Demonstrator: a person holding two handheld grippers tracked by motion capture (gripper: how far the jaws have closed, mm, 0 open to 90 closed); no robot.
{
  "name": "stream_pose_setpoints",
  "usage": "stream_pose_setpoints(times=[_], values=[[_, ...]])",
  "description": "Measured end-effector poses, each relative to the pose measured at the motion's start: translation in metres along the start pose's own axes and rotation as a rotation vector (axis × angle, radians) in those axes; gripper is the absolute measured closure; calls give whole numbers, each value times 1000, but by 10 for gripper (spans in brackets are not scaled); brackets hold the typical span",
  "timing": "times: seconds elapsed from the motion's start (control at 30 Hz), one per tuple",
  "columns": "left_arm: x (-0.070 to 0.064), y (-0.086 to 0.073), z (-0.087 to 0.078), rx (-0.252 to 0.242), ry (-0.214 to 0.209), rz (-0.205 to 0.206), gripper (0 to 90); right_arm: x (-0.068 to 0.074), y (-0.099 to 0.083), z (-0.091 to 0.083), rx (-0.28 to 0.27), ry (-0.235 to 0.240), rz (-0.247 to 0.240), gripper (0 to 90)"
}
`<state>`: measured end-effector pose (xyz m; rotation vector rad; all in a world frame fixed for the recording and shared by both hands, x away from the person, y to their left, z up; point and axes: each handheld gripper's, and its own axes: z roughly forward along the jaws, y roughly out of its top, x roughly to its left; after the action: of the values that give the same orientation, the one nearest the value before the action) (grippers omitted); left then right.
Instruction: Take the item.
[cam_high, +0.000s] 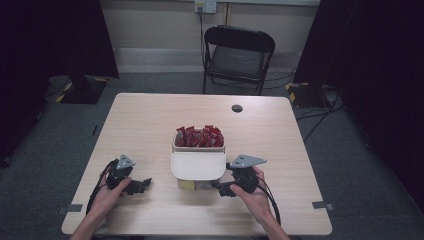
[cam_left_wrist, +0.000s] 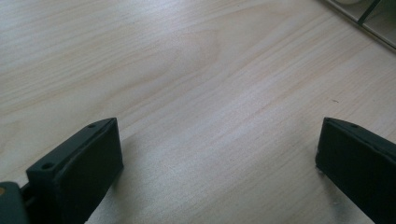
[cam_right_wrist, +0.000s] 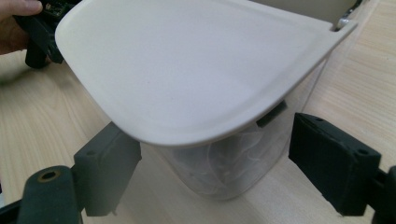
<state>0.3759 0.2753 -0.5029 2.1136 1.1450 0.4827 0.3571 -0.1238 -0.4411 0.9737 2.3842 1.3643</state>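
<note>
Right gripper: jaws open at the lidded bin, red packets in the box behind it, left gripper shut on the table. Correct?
Not quite. The left gripper is open, jaws wide apart over bare table, as the left gripper view shows. The rest holds: right gripper open at the lidded bin, red packets behind.

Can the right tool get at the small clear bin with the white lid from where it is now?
Probably yes: the right tool stands open, the clear bin between its jaws under the white lid, nothing between.

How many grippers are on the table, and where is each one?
2. The left gripper rests near the table's front left; the right gripper is beside the lidded bin, right of it.
</note>
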Motion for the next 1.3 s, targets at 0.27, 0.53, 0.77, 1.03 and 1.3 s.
stream_pose_setpoints(times=[0.27,0.53,0.77,1.03,1.3], values=[[0,0,0,0,0,0,0,2,2,-1,-8,-5,-15,167],[0,0,0,0,0,1,0,2,4,-2,-18,0,-12,163],[0,0,0,0,1,1,0,3,6,-4,-30,-2,-10,157],[0,0,0,0,1,0,0,3,8,-5,-39,-7,-10,151],[0,0,0,0,1,0,0,4,10,-6,-44,-15,-11,141]])
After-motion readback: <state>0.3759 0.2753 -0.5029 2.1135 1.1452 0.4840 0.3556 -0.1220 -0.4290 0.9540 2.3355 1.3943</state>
